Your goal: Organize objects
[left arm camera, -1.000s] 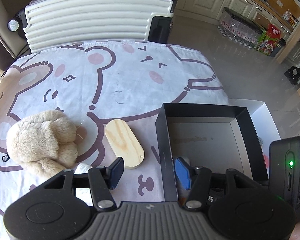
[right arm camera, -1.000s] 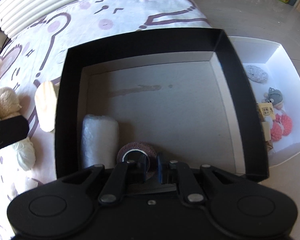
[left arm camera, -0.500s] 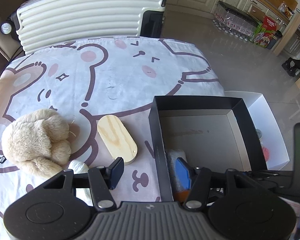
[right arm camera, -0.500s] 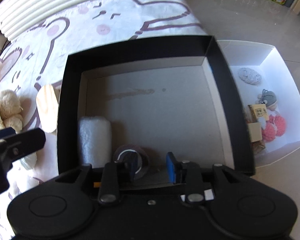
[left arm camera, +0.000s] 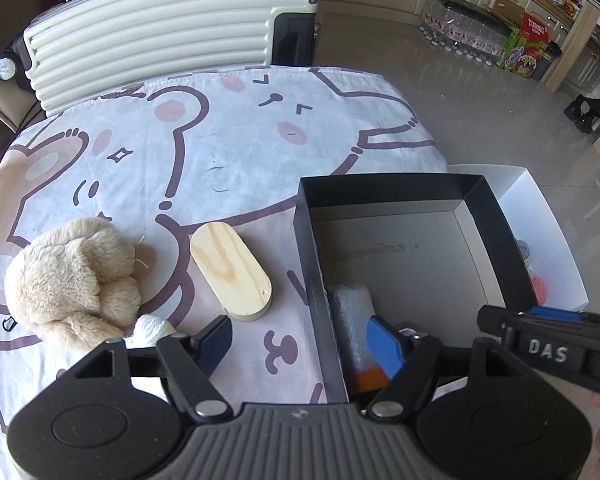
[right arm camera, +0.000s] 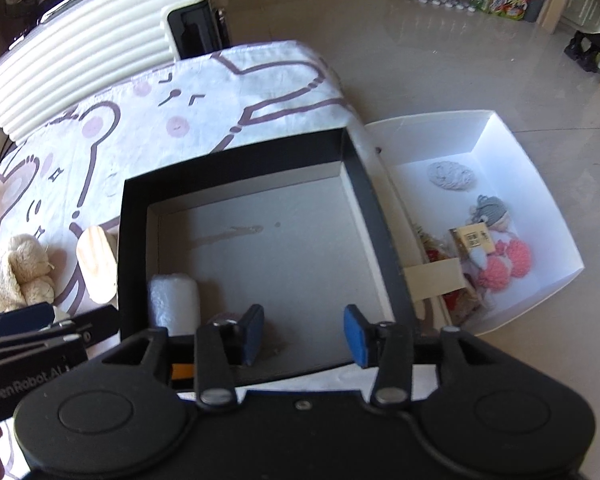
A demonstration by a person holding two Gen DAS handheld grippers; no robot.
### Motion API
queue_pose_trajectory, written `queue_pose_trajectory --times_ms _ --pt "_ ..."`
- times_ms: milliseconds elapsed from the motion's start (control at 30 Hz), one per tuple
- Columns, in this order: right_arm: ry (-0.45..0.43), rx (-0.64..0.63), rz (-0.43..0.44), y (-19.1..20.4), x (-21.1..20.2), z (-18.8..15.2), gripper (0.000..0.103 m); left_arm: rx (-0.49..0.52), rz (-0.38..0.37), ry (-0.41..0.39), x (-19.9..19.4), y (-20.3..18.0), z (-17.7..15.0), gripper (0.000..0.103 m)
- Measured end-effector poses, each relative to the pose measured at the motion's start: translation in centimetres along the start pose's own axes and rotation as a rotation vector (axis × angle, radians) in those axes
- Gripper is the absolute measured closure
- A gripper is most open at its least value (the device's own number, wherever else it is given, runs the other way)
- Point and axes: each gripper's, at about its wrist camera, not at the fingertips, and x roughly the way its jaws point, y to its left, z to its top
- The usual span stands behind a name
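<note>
Two things lie in the open black cardboard box [right arm camera: 236, 168]: a white bubble-wrap roll [right arm camera: 174, 306] against its left wall and, just right of it, a round brownish thing [right arm camera: 224, 317], mostly hidden behind my finger. My right gripper [right arm camera: 304, 338], which pinched that round thing a second ago, has lifted, jaws opening and empty. My left gripper [left arm camera: 300, 340] straddles the box's left wall, jaws opening, touching nothing.

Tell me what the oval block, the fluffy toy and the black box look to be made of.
Oval block: bare pale wood, grain lines showing, apparently unvarnished. Fluffy toy: cream plush, long soft pile. Black box: likely cardboard, matte black outer skin, thin folded walls, plain grey inside.
</note>
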Motion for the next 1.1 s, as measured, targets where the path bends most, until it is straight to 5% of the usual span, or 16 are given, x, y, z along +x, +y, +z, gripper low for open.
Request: queue_pose_trajectory --times_ms 233,533,1100 --pt "-0.034 0.018 -0.053 -1.0 -1.3 -0.6 0.03 0.023 0.016 0.001 -0.1 -0.2 -0.4 0.008" --pt "-0.058 0.036 -0.082 -2.1 -1.8 -1.2 0.007 0.042 0.037 0.003 -0.1 -0.4 -0.7 0.001" --pt "-0.086 0.041 -0.102 -3.8 -2.0 -2.9 0.0 0.04 0.068 -0.007 -0.2 0.1 -1.2 0.0"
